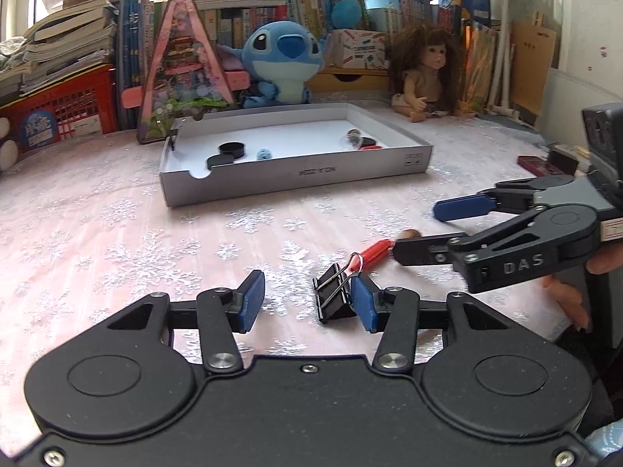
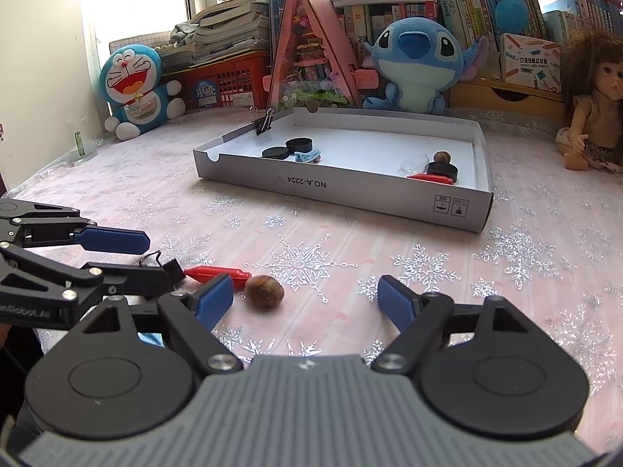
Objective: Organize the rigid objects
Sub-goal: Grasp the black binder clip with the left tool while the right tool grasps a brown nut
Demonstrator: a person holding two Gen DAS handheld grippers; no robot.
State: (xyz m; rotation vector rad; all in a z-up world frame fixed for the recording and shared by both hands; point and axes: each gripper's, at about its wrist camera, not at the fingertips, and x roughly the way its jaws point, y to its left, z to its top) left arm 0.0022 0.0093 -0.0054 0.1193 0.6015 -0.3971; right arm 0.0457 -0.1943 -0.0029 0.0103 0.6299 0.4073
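A black binder clip [image 1: 335,295] lies on the pink tablecloth, just inside the right finger of my open left gripper [image 1: 307,303]. Beyond it lie a red clip [image 1: 373,253] and a brown nut [image 1: 409,234]. My right gripper [image 2: 305,297] is open; the nut [image 2: 264,290] sits between its fingers near the left one, the red clip [image 2: 218,273] just behind it. The left gripper also shows in the right wrist view [image 2: 155,258], with the binder clip [image 2: 173,268] between its fingers. The white shallow box [image 2: 342,190] holds black discs, a blue clip, a red clip, a nut and a clear piece.
Plush toys, a doll [image 2: 595,101], a pink triangular case [image 2: 311,50], books and red baskets line the far edge. A binder clip [image 2: 264,122] is clamped on the box's far left wall. A dark red object [image 1: 539,164] lies at the right.
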